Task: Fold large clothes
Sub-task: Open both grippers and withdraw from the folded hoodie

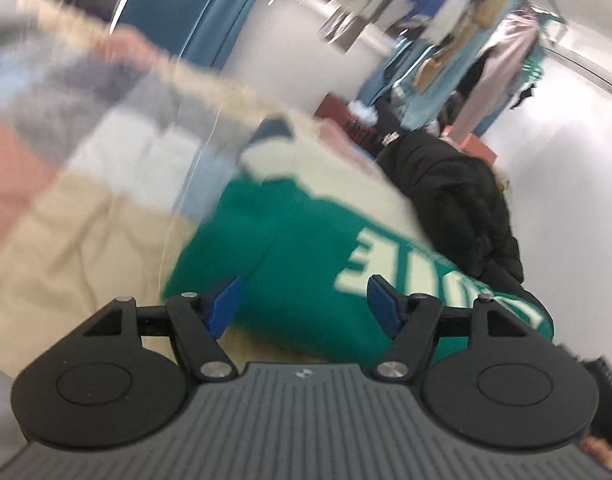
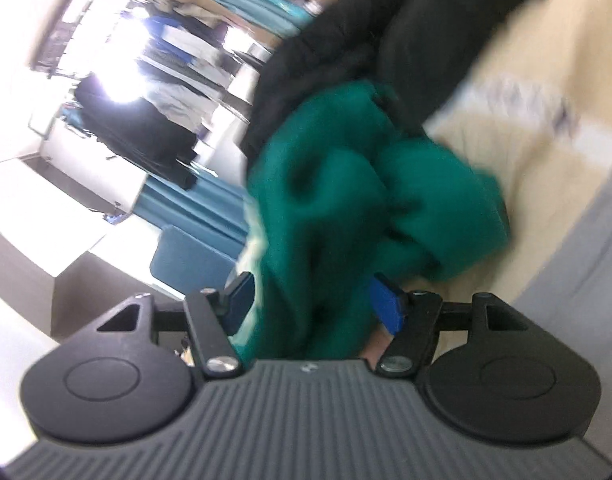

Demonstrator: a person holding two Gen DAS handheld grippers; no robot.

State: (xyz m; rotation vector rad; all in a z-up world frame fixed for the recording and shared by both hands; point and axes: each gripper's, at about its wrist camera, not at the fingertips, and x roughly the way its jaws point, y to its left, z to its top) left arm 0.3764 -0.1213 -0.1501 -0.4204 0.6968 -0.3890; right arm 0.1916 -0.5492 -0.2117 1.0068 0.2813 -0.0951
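- Your left gripper [image 1: 304,304] hangs with its blue pads spread, gripping nothing, over the soft green sweatshirt with cream lettering [image 1: 306,248].
- Your right gripper [image 2: 314,304] has bunched green folds between its spread pads; grip unclear.
- The sweatshirt lies on a wrinkled beige sheet [image 1: 86,248].
- Beyond sits a puffy black jacket [image 1: 458,192].

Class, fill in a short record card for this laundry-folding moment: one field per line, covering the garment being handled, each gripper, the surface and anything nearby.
garment: green sweatshirt with pale lettering, crumpled, not yet folded
left gripper: open, above the sweatshirt, holding nothing
right gripper: fingers spread, green fabric bunched between them; grip unclear
surface: beige sheet
nearby: black padded jacket beside the sweatshirt
background: hanging clothes, blurred
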